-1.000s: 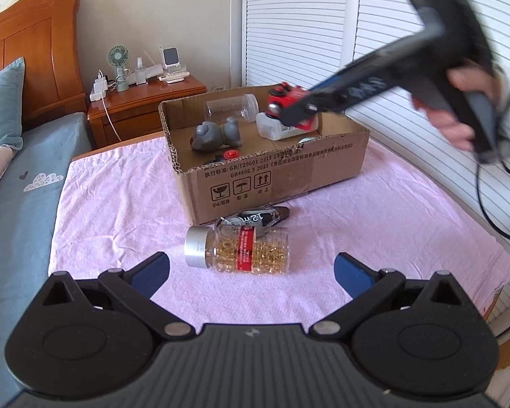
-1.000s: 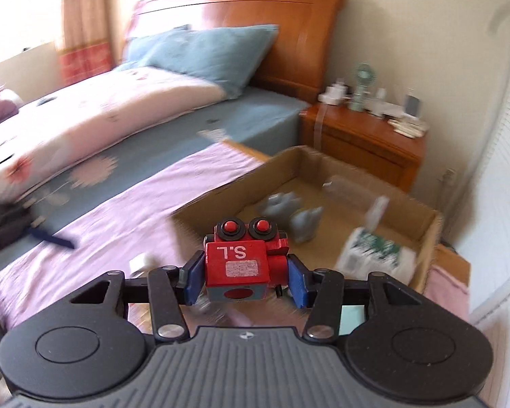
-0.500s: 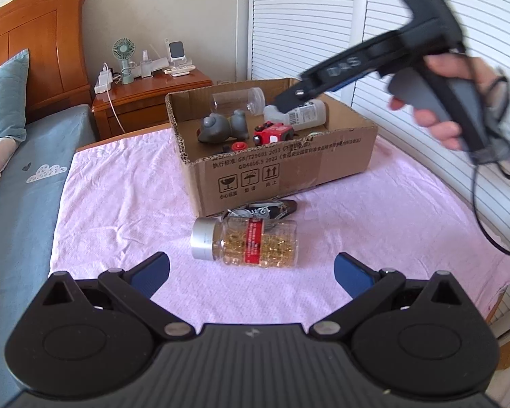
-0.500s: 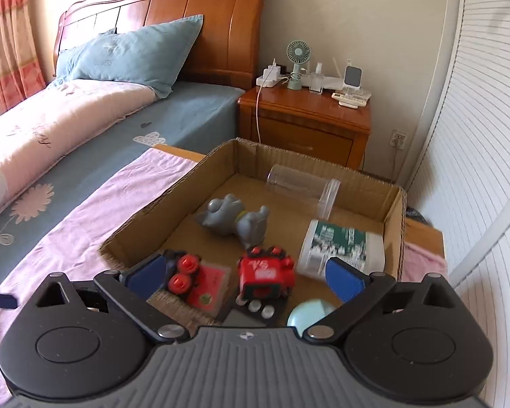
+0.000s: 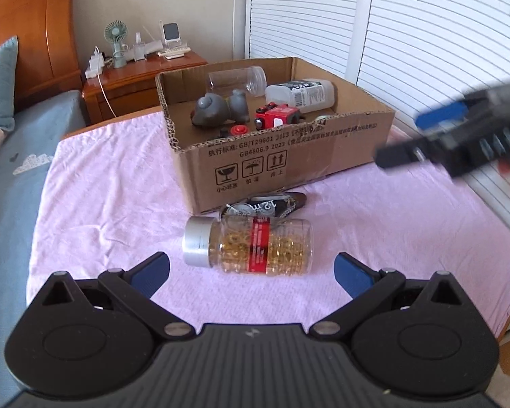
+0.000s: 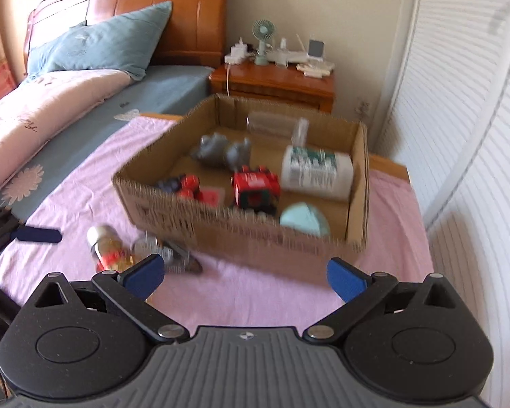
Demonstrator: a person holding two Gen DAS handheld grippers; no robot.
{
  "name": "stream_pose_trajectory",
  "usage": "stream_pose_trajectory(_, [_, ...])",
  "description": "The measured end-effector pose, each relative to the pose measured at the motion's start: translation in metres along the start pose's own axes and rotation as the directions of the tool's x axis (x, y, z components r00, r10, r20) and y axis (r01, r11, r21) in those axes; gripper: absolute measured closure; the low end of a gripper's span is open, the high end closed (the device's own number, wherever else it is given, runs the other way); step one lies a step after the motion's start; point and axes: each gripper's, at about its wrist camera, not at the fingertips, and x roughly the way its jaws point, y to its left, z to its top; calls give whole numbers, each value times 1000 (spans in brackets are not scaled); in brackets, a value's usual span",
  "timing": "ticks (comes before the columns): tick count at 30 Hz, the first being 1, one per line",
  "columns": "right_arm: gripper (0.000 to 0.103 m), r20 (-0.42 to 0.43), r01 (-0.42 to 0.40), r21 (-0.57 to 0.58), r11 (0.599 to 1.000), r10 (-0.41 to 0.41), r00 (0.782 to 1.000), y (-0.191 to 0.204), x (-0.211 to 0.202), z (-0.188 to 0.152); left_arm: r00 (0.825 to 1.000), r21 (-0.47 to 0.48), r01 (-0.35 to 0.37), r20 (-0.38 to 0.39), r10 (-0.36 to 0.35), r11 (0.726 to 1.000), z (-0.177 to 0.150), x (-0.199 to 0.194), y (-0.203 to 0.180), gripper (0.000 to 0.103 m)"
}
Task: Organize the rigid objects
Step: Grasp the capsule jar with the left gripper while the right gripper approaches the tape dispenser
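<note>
A cardboard box stands on the pink cloth. Inside lie a red toy train, a grey toy animal, a white bottle, a clear jar and a pale green round thing. In front of the box lie a capsule bottle with a silver cap and a dark tape dispenser. My left gripper is open just short of the capsule bottle. My right gripper is open and holds nothing, back from the box's near wall.
A bed with a blue pillow and pink quilt lies to the left. A wooden nightstand with a small fan stands behind the box. White slatted doors run along the right side.
My right gripper opened and dropped the red toy train into the box, then drew back and down to the right. My left gripper edged closer to the capsule bottle.
</note>
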Motion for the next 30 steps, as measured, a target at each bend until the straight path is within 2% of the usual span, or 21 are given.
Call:
stream_pose_trajectory(7, [0, -29, -17, 49, 999, 19, 999, -8, 1, -28, 1000, 24, 1, -19, 0, 1000, 9, 23, -3, 1])
stream_pose_trajectory(15, [0, -44, -11, 39, 999, 13, 999, -11, 4, -34, 998, 94, -40, -34, 44, 995, 10, 39, -8, 1])
stream_pose_trajectory(19, [0, -50, -18, 38, 999, 19, 999, -9, 7, -33, 999, 97, -22, -32, 25, 995, 9, 38, -5, 1])
stream_pose_trajectory(23, [0, -62, -25, 40, 999, 28, 998, -7, 13, -32, 1000, 81, -3, -24, 5, 997, 8, 34, 0, 9])
stream_pose_trajectory(27, [0, -78, -35, 26, 999, 37, 996, 1, 20, -30, 996, 36, -81, -39, 82, 996, 3, 27, 5, 9])
stream_pose_trajectory(30, [0, -95, -43, 17, 999, 44, 994, 9, 30, -30, 987, -33, -149, -56, 147, 988, -3, 19, 14, 10])
